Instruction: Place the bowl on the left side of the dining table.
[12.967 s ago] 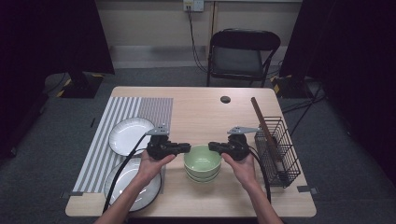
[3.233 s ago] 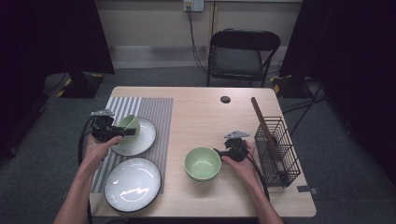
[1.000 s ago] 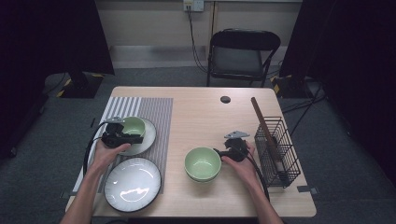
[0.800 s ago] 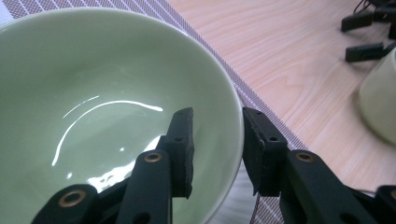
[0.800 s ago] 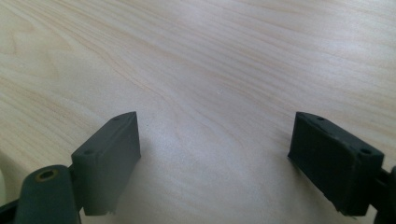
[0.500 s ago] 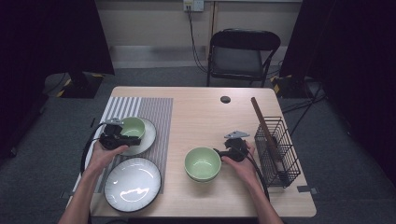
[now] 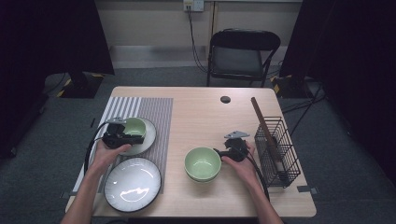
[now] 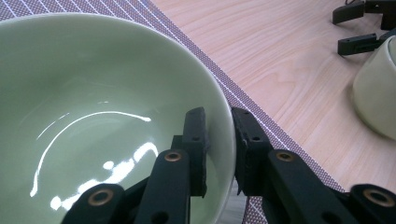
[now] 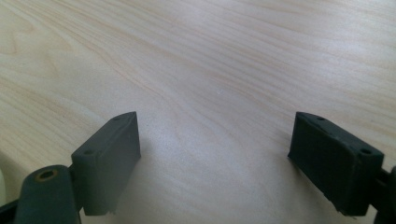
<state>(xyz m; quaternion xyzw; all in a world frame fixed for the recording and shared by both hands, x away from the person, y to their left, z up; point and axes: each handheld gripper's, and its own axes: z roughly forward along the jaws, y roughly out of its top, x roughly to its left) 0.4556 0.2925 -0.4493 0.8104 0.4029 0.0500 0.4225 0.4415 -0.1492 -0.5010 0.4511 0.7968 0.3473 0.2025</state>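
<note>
Left claw (image 8: 218,149) pinched nearly closed; right claw (image 9: 215,163) spread wide.

bowl (image 8: 93,93) — pale green (glossy) | placemat (image 7: 154,112) — grey-striped | fingers (image 8: 196,140) — black

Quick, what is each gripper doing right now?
Left gripper: its jaws have just been closing and are now shut on the rim of the glossy pale green ceramic bowl.
Right gripper: open, nothing between its jaws.
</note>
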